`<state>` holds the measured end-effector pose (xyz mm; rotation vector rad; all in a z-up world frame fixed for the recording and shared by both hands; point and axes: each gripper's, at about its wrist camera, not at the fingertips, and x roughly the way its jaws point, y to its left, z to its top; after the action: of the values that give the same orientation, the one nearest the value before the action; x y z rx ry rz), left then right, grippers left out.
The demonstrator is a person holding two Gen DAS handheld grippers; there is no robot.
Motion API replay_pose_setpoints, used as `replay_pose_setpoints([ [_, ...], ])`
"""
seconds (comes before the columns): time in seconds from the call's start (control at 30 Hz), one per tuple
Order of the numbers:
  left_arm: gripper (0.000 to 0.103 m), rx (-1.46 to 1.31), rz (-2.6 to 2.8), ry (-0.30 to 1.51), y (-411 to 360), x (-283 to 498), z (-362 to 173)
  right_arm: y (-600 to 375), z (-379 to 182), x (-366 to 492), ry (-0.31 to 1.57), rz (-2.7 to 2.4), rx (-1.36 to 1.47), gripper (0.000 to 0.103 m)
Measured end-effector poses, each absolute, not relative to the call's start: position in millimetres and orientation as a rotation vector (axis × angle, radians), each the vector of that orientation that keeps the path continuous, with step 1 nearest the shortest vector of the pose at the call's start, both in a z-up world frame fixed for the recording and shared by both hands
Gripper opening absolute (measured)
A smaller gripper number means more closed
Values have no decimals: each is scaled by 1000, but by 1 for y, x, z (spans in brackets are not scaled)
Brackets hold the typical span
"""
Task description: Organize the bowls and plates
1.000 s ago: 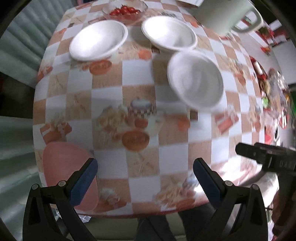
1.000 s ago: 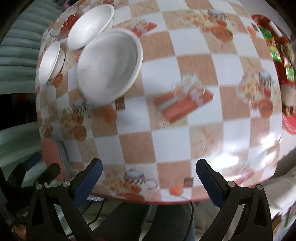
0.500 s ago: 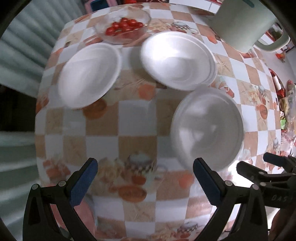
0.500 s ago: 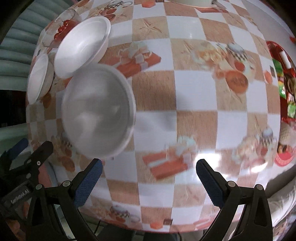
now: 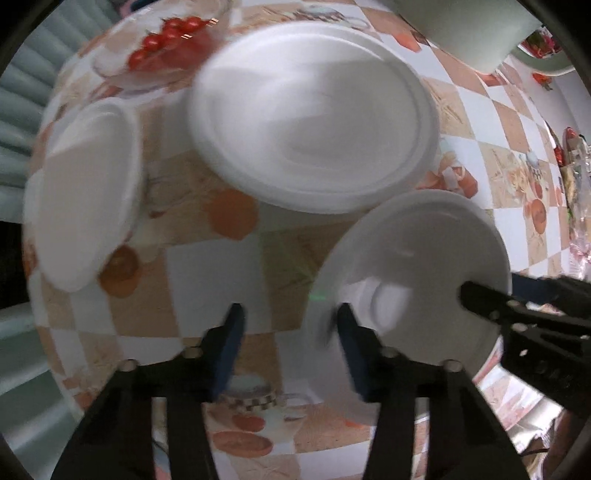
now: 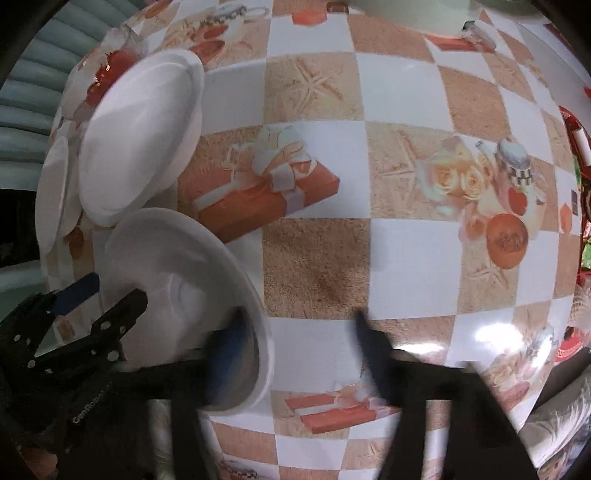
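Three white foam dishes lie on the checkered tablecloth. The nearest white bowl [image 5: 410, 280] sits between both grippers. My left gripper [image 5: 290, 343] is open astride its left rim, right finger inside the bowl, left finger outside. My right gripper [image 6: 299, 339] is open astride its right rim [image 6: 258, 317], left finger inside, right finger on the cloth. A wide white plate [image 5: 314, 114] lies behind it, also in the right wrist view [image 6: 140, 136]. A second white bowl [image 5: 81, 195] lies at the left, seen edge-on in the right wrist view [image 6: 55, 192].
A glass bowl of cherry tomatoes [image 5: 162, 44] stands at the back left. A pale green mug [image 5: 472, 29] stands at the back right. Red packets and snacks [image 6: 580, 147] lie at the table's right edge. The table edge [image 5: 44, 332] drops off at the left.
Both grippers moved forward and down to the nearest bowl. Their fingers narrowed and now straddle its opposite rims. The dishes stay in place.
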<state>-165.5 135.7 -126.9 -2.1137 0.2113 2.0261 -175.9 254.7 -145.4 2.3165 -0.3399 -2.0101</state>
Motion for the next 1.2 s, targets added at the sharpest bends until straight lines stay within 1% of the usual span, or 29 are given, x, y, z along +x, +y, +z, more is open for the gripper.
replay_pose_setpoints([
  [0.03,42,-2111,2014,204,138,-165,-128,254,-148,-175,-361,-1994,2317,37],
  [0.07,37,-2108,2003,206,140,-165,-129,250,-149,-174,-357,-1991,2317,37],
  [0.1,35,-2102,1987,207,142,-163,-130,246,-150,-171,-341,-1987,2312,37],
  [0.23,35,-2065,1934,250,151,-143,-129,232,-152,-157,-305,-1937,2303,37],
  [0.27,31,-2058,1926,261,152,-137,-129,229,-152,-150,-308,-1925,2303,35],
  [0.33,31,-2050,1907,278,151,-120,-129,225,-152,-135,-295,-1912,2314,35],
  [0.43,31,-2069,1861,250,144,-93,-132,220,-155,-105,-316,-1858,2331,35],
  [0.73,31,-2101,1735,301,124,9,-140,193,-169,-3,-309,-1702,2405,35],
  [0.87,32,-2117,1715,284,117,26,-142,183,-174,24,-314,-1673,2423,35],
  [0.97,35,-2109,1731,291,109,30,-142,177,-174,26,-290,-1690,2421,35],
  [1.03,47,-2078,1762,335,115,20,-138,171,-173,33,-272,-1705,2415,35],
  [1.07,57,-2052,1791,362,121,18,-129,174,-170,32,-268,-1723,2415,37],
  [1.1,65,-2031,1816,378,119,16,-125,185,-166,24,-266,-1741,2417,44],
  [1.13,67,-2018,1830,378,104,19,-118,191,-162,24,-273,-1757,2415,68],
  [1.17,70,-2009,1843,364,96,19,-112,195,-155,21,-294,-1780,2404,87],
  [1.2,74,-2008,1853,351,92,17,-108,199,-149,16,-312,-1799,2393,89],
])
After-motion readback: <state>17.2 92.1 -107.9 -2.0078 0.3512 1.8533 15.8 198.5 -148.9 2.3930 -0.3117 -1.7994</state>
